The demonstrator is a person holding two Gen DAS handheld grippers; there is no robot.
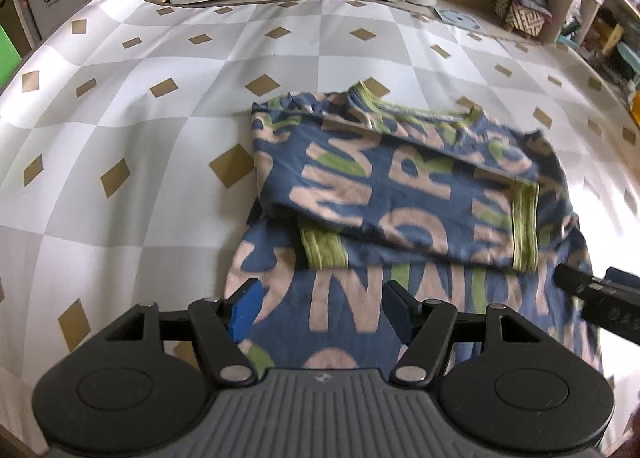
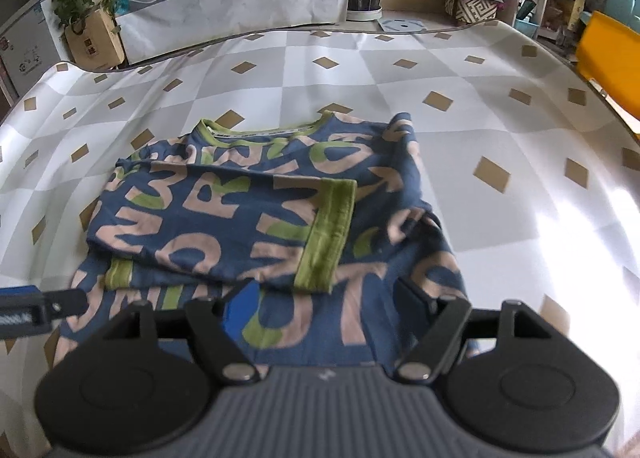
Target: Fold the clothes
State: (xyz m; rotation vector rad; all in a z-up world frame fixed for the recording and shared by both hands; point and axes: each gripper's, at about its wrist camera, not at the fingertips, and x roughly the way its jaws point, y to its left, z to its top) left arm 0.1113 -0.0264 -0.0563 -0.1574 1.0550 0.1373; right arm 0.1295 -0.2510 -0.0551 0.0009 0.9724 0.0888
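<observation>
On the checkered table [image 1: 120,106], your left claw [image 1: 320,306] and right claw [image 2: 324,306] both hung with fingers apart over the near hem of the sweatshirt [image 1: 400,194], its sleeves crossed, its length running away toward the collar.

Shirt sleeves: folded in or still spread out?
Folded in: both green cuffs lie across the shirt body; lower half still unfolded.
</observation>
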